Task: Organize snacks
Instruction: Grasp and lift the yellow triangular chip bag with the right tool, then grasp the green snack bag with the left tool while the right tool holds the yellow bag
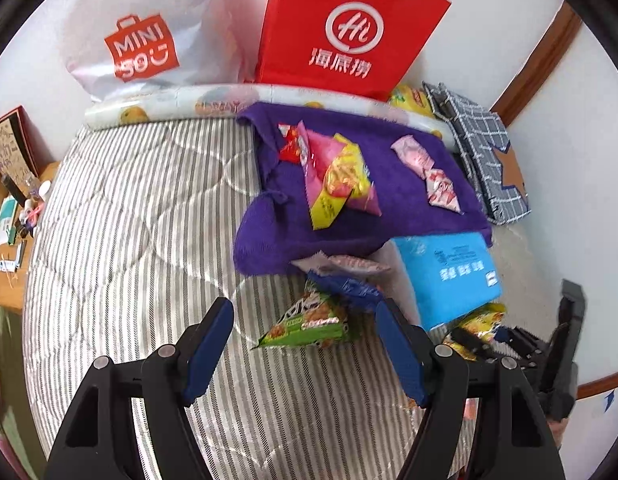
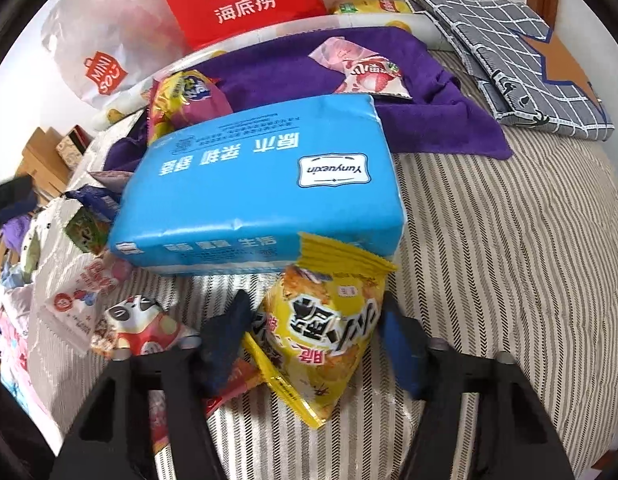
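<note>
A purple towel lies on the striped bed and carries a pink-and-yellow snack bag and two pink lychee packets. My left gripper is open, its jaws on either side of a green snack packet below the towel. A dark blue packet lies just behind it. My right gripper is open around a yellow snack bag in front of a blue tissue pack. The right gripper also shows at the left wrist view's lower right.
A red paper bag and a white shopping bag stand against the wall behind a rolled mat. A grey checked cloth lies at the right. More loose snack packets lie left of the right gripper. A wooden shelf is at the left.
</note>
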{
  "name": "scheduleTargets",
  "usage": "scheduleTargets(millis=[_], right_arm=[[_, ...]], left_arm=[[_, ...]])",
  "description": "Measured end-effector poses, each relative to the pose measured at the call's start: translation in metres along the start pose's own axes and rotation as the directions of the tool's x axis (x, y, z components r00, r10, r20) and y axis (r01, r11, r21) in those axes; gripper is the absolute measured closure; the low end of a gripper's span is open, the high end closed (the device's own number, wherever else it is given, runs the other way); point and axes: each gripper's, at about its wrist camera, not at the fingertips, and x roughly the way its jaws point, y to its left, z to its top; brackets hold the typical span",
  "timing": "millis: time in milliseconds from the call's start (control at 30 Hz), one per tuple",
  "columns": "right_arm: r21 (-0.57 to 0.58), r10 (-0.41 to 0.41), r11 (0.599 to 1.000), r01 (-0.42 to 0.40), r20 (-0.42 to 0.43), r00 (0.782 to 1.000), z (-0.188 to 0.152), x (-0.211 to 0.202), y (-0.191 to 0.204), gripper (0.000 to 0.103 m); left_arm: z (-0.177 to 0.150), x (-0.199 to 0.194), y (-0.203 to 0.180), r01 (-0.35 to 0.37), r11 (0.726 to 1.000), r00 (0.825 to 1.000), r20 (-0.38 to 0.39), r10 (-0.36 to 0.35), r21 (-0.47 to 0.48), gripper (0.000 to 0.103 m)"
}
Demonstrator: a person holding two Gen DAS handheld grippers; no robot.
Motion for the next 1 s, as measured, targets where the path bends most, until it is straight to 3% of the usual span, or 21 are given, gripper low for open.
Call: scheduleTargets(millis=[100,267,567,1000], right_arm=[[0.023,0.022,0.999,-0.022,0.005,1.000,-0.001,-0.006,-0.006,0.054],[0.020,-0.018,1.000,0.018,0.036,0.999,-0.001,-0.020,-0.011,0.058],[0.035,-0.079,0.996,0.076,0.074,0.994,-0.001,-0.040,-0.020,0.060],[0.032,-0.085,0.996,0.082,0.117,0.989,-0.001,-0.060,-0.020,0.061]], left_arm=[[-0.005,0.009,0.000,-0.007,1.000,1.000,-0.020,0.007,0.008,0.031],[-0.011,0.023,0.000,-0.023,0.999,0.999,-0.043,0.024,0.035,0.031],[-0.012,0.046,-0.006,-0.042,0.995,0.997,-0.065,0.048,0.092,0.031],[-0.008,0.069,-0.013,-0.064,0.990,0.994,-0.085,0.075,0.122,0.032]])
